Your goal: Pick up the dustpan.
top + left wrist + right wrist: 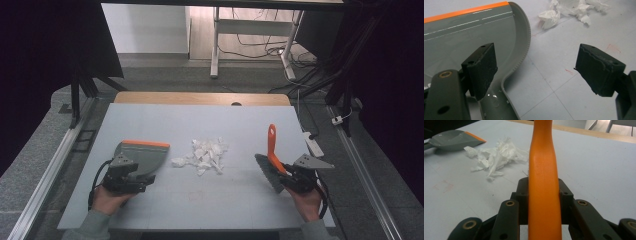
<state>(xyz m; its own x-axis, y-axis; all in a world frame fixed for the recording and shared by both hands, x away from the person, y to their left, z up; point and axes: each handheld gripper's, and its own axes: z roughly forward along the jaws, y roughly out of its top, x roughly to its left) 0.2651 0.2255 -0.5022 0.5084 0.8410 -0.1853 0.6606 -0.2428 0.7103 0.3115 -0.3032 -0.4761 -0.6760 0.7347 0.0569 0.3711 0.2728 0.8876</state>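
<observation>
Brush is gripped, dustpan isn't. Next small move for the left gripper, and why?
Probably close the left gripper on the dustpan handle. Its jaws stand open, with one jaw over the handle and the other over bare table, so the dustpan lies ungripped. The right gripper is already shut on the brush, and the paper scraps lie between the two tools, unswept.

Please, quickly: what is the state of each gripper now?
Left gripper: open, one jaw above the dustpan, holding nothing.
Right gripper: closed on the brush handle.
</observation>
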